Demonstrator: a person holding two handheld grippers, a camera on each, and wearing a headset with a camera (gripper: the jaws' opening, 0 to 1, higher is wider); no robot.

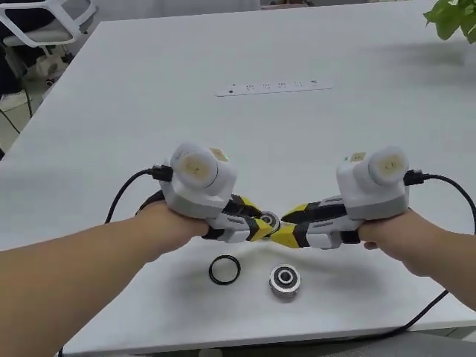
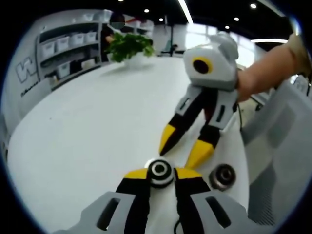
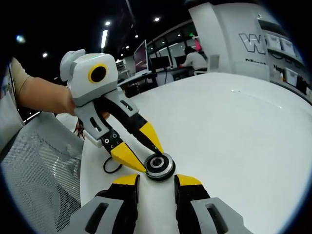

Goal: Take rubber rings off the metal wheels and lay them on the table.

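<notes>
Head view: my left tongs (image 1: pixel 255 221) clench a metal wheel (image 1: pixel 268 220). On the tabletop (image 1: pixel 223 134), a rubber ring (image 1: pixel 224 269) lies at its 7 o'clock and a second wheel (image 1: pixel 284 279) at 5.
Left gripper view: the wheel sits pinched at 6 o'clock.
Right gripper view: my right tongs (image 3: pixel 157 181) stand released just short of it.

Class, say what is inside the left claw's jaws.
A metal wheel sits between the left claw's yellow tips, clamped on both sides. The tips cover its flanks, and the wheel hides the table beneath, so whether it touches the table cannot be told.
</notes>
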